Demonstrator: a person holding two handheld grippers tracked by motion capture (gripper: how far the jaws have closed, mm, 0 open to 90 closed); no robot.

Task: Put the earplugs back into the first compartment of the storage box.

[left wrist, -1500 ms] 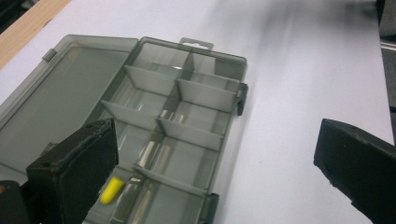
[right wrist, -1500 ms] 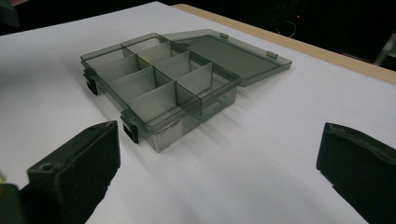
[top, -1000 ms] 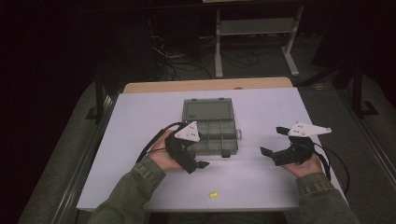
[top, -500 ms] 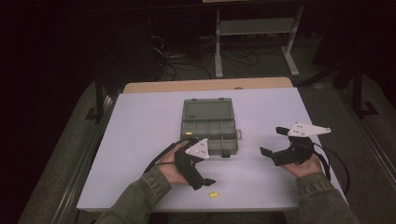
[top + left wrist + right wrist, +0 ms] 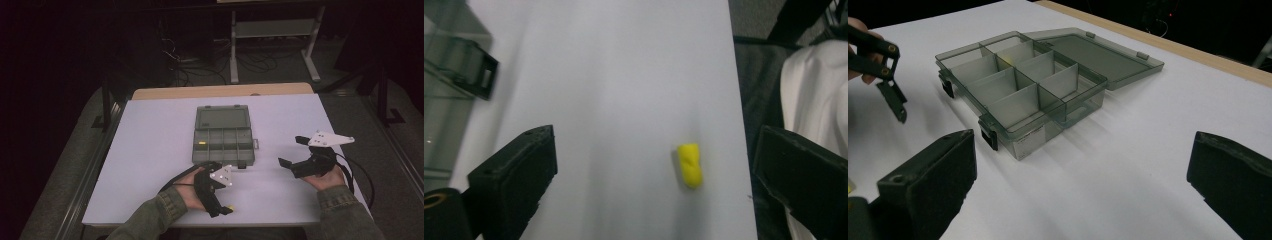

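High view looks down from above the tabletop [image 5: 150, 150]; right gripper view faces the organizer box [image 5: 1023, 85] closely, shared with high view [image 5: 222, 137]

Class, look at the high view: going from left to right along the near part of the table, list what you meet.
Left tongs above a small yellow piece → open compartment box, set farther back → right tongs.

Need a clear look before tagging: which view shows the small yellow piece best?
The left gripper view: the yellow piece lies large and unblocked on the white table between that gripper's open jaws. The high view gives a speck by the left gripper; the right gripper view, an uncertain yellow edge sliver.
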